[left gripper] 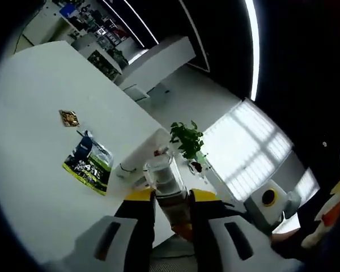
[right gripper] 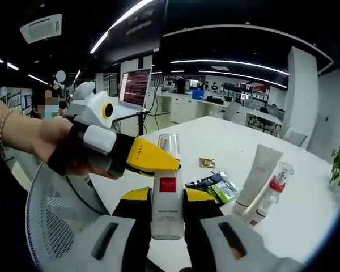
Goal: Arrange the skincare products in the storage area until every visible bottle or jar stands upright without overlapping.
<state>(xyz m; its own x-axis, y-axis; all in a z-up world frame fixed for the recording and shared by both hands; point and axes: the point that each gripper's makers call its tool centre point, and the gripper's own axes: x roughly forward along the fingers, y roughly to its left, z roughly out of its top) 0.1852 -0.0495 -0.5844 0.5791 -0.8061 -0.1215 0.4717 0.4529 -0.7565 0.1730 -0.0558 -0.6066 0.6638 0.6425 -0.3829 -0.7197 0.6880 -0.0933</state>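
Centrally, in the right gripper view, a white bottle (right gripper: 167, 192) with a red label and clear cap stands upright between the right gripper (right gripper: 167, 199) jaws, which press against its two sides. The left gripper (right gripper: 153, 160), carried in a person's hand (right gripper: 48, 144), reaches in from the left, and its yellow-tipped jaws pinch the same bottle near the cap. In the left gripper view the left gripper (left gripper: 170, 199) closes on the bottle (left gripper: 165, 184), seen cap-end forward above the white table (left gripper: 34, 124). On the table (right gripper: 306, 226) beyond: a white tube (right gripper: 258, 175) standing on its cap, touching a small red-collared pump bottle (right gripper: 273, 190); a green-and-black sachet (right gripper: 214, 187) lying flat; a small brown packet (right gripper: 207, 163) just behind it. A potted plant (left gripper: 187, 139) stands at the far table edge.
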